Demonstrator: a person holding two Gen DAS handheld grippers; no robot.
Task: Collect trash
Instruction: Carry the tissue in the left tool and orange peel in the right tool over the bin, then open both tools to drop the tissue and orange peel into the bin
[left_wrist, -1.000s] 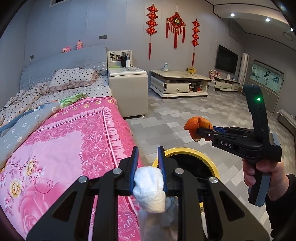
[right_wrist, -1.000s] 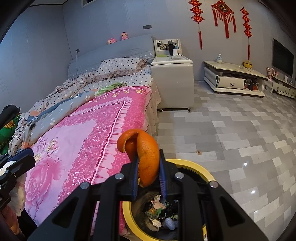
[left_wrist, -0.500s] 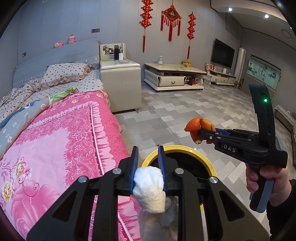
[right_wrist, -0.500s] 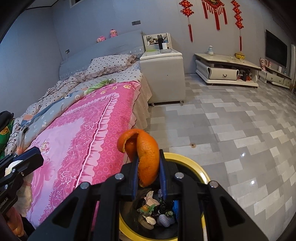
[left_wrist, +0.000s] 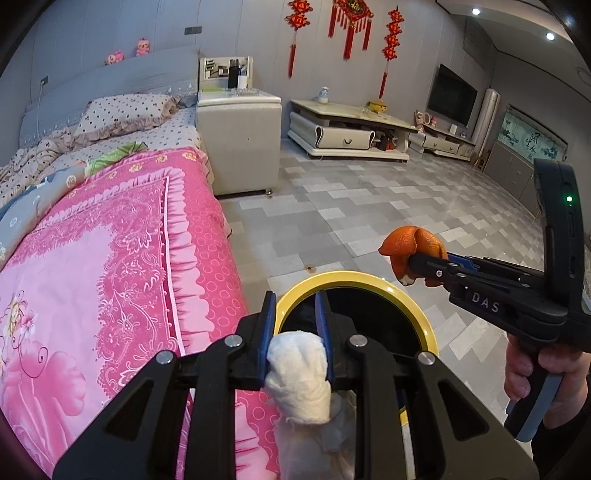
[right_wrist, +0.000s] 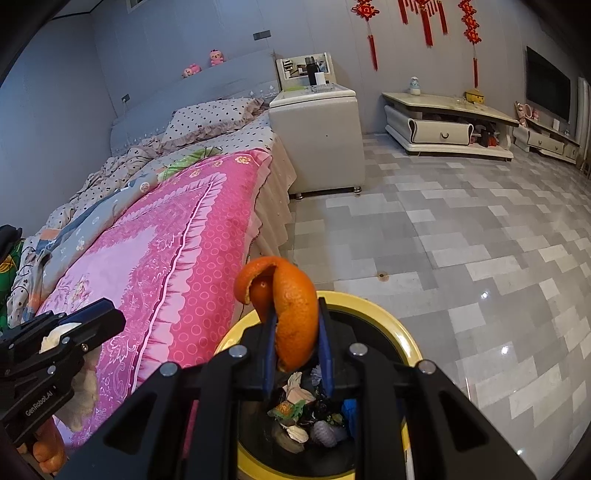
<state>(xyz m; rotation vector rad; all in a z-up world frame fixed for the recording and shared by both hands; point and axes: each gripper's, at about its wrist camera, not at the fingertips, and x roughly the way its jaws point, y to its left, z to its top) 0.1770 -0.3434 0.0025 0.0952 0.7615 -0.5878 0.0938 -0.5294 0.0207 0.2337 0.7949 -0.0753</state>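
Right wrist view showed the right hand-held gripper (right_wrist: 295, 347) pinching orange peel (right_wrist: 284, 310) above the yellow-rimmed trash bin (right_wrist: 402, 332); the left hand-held gripper (left_wrist: 295, 332), at nine o'clock, clamped a tissue wad (left_wrist: 299, 373). Likely next: releasing both into the bin.

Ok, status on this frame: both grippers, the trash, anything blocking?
Left gripper shut on crumpled white tissue. Right gripper shut on curled orange peel, over yellow-rimmed black bin already holding scraps. Nothing blocking the bin mouth.

Left gripper (left_wrist: 295, 332) clamps white tissue wad (left_wrist: 299, 373) at 6 o'clock, over yellow-rimmed bin (left_wrist: 369, 280). Right gripper (left_wrist: 413, 258) at 3 o'clock pinches orange peel (left_wrist: 406, 245). Pink bedspread (left_wrist: 110, 277) at 9 o'clock.
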